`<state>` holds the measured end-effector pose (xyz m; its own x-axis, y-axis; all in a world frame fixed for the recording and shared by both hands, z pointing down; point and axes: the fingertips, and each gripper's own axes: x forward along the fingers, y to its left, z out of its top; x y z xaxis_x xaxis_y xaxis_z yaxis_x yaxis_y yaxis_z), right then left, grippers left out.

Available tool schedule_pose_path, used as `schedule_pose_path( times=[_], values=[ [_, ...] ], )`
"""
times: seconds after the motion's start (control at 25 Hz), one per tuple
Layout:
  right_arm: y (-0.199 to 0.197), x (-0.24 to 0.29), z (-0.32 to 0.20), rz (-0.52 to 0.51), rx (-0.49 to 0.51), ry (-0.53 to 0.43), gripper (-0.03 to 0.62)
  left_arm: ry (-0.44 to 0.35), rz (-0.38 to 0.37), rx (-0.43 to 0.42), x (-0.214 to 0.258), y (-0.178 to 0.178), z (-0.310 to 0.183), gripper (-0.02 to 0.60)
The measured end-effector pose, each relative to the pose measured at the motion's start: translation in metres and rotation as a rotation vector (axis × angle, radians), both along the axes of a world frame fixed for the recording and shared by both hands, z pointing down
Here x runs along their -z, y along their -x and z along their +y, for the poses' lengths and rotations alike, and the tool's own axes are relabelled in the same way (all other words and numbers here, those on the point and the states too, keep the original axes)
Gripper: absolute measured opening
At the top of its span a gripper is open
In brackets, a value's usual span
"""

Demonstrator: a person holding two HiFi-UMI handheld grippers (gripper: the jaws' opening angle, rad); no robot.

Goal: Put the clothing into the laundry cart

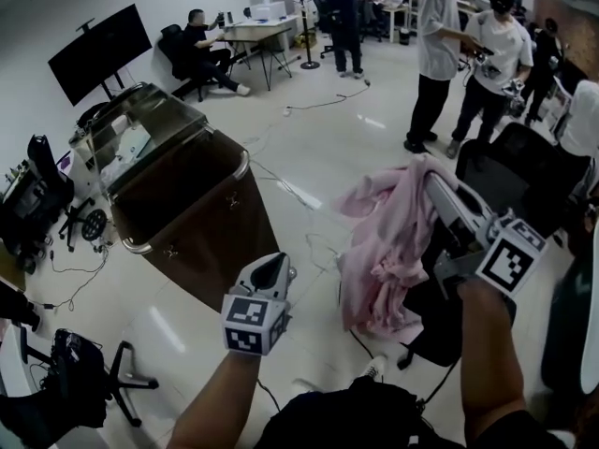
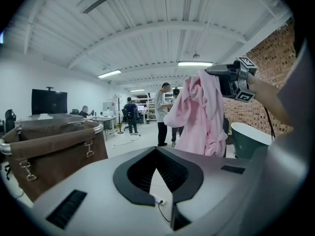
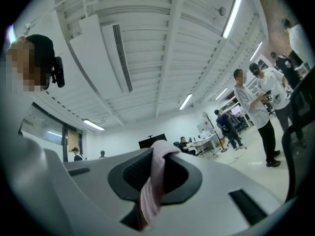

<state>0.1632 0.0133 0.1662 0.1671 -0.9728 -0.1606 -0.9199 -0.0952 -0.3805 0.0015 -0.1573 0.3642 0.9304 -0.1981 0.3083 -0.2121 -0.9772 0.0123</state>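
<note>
A pink garment (image 1: 393,241) hangs in folds from my right gripper (image 1: 429,174), held high at the right of the head view. In the right gripper view a strip of the pink cloth (image 3: 152,191) is pinched between the jaws of the right gripper (image 3: 162,151). The brown laundry cart (image 1: 192,218) with a metal rim stands left of the garment, its mouth facing up. My left gripper (image 1: 274,267) sits low between cart and garment, shut with nothing in it. In the left gripper view its jaw tips (image 2: 156,150) meet, with the cart (image 2: 54,144) at the left and the garment (image 2: 199,112) at the right.
Two people (image 1: 440,54) stand at the back right, others sit at desks farther off. A black office chair (image 1: 505,171) is behind the garment. Cables (image 1: 318,101) run over the white floor. A monitor on a stand (image 1: 98,50) and black gear (image 1: 84,372) line the left side.
</note>
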Motion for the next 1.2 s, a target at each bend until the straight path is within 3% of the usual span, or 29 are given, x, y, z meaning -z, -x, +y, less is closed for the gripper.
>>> schedule_pose_path(
  times=[0.68,1.2],
  values=[
    [0.105,0.073,-0.096,0.075,0.181,-0.117,0.051,-0.025,0.040,0.173,0.019,0.121,-0.059,-0.002],
    [0.153,0.110,-0.165,0.119,0.284,-0.146,0.051,-0.045,0.034,0.284,0.019,0.190,-0.098,-0.002]
  ],
)
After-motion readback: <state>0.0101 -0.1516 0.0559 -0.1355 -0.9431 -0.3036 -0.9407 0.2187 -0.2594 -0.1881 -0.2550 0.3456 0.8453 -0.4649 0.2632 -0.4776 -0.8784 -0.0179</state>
